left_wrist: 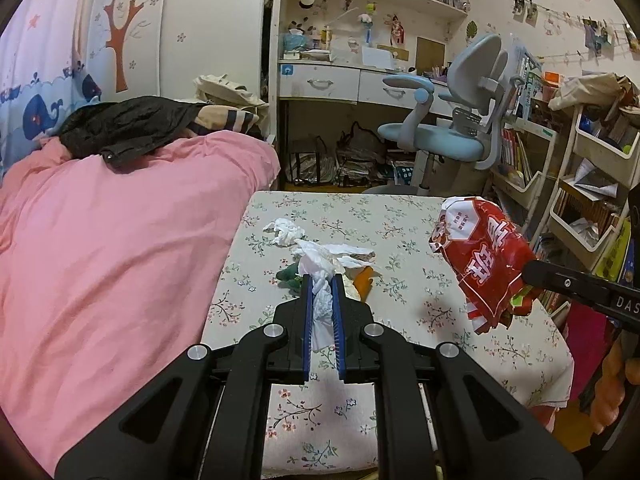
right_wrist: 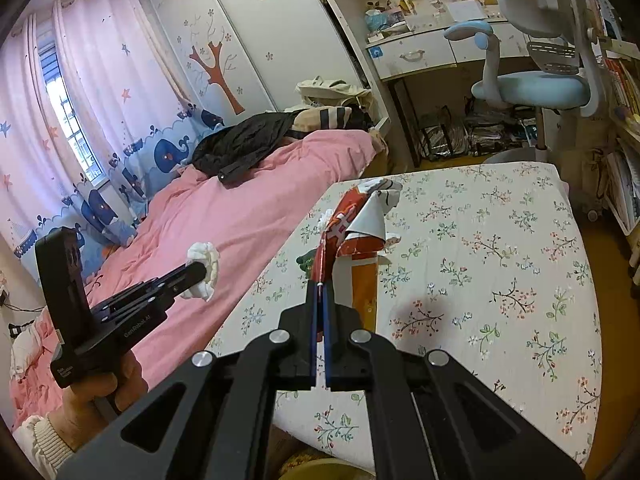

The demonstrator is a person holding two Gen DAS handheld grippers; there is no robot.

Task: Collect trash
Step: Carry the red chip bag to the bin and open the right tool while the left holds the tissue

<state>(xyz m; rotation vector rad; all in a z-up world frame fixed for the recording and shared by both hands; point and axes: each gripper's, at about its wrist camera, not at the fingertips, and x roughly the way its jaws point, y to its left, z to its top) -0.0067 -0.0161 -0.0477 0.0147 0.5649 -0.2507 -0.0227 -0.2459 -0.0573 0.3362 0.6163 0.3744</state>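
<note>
My left gripper (left_wrist: pixel 322 280) is shut on a crumpled white tissue (left_wrist: pixel 322 268) and holds it above the floral table (left_wrist: pixel 400 216); it also shows in the right wrist view (right_wrist: pixel 202 270) with the tissue (right_wrist: pixel 204 260) at its tip, over the pink bed. My right gripper (right_wrist: pixel 320 286) is shut on a red snack wrapper (right_wrist: pixel 344 228) held above the table; the wrapper (left_wrist: pixel 484 264) hangs at the right in the left wrist view. More white tissue (left_wrist: pixel 286 232), a green scrap (left_wrist: pixel 290 276) and an orange wrapper (left_wrist: pixel 366 280) lie on the table.
A pink bed (left_wrist: pixel 112 240) with a black jacket (left_wrist: pixel 128 128) borders the table's left side. A blue desk chair (left_wrist: pixel 452 120) and a white desk (left_wrist: pixel 360 84) stand beyond. Shelves of books (left_wrist: pixel 588 184) stand at the right.
</note>
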